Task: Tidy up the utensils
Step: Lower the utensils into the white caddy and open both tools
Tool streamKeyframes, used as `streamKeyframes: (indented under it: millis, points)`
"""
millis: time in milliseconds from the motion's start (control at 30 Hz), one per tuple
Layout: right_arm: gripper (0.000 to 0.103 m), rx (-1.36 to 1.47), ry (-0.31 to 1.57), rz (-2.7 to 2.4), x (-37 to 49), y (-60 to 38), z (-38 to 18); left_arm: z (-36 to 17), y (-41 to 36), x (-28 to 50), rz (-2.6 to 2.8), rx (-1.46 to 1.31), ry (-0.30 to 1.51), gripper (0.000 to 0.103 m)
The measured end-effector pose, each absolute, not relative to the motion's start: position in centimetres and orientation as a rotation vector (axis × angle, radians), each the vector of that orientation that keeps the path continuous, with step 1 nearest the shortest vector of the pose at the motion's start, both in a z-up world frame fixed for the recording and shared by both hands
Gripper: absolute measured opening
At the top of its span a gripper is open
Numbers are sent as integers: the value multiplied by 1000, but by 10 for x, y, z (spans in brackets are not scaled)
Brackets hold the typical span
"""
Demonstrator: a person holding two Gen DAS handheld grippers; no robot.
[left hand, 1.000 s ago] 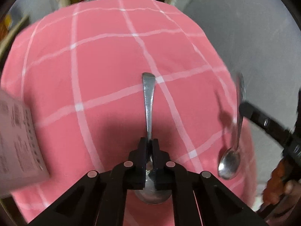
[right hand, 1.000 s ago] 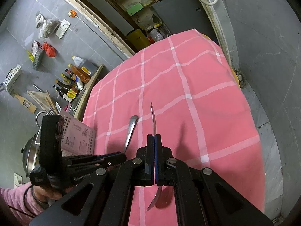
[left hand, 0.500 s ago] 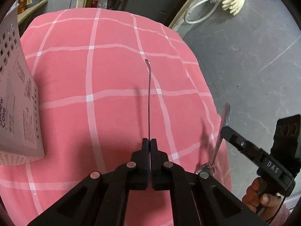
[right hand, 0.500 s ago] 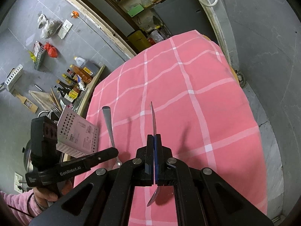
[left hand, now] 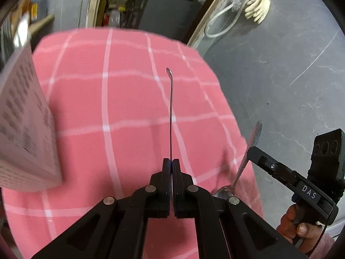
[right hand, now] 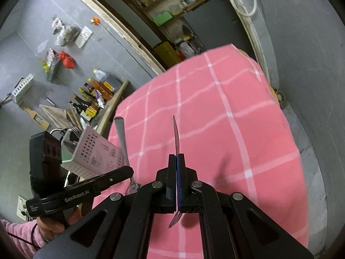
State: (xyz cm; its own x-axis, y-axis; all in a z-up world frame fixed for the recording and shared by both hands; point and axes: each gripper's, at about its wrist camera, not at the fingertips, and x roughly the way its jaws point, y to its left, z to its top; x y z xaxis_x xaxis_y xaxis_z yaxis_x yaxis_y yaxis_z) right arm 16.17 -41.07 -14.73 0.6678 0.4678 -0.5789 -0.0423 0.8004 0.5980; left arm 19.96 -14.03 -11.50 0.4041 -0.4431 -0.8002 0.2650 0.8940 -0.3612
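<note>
Left wrist view: our left jaws (left hand: 171, 168) stay clamped on a spoon (left hand: 171, 112), now lifted off the bench (left hand: 129, 99); right jaws (right hand: 177, 168) likewise grip theirs (right hand: 176, 136); basket (left hand: 23, 129) next.

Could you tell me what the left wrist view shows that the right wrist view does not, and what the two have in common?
Only the left wrist view shows the pale rubber gloves hanging on the grey wall, and the "DAS" label on the right gripper.

Only the right wrist view shows the shelf of sauce bottles and the pink sleeve.

Both show the pink checked tablecloth, the perforated pink utensil basket, and two steel spoons, one clamped in the left gripper and one in the right.
</note>
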Motion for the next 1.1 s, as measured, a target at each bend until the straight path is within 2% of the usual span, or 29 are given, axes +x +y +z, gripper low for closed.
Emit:
streamKeyframes:
  millis: [333,667,900,1100]
  points:
    - [1,508,618,398,168,-385,-70,-35,-114,189,-368,-162,879,2]
    - [1,424,487,546,184,-325,-1,34,-48,175,-249,-198,663,2]
    - [1,360,434,635,193,-270,21,34,21,178,-152,-270,572,2]
    - [1,293,449,649,204,-239,14,13,40,184,-129,-255,554,2]
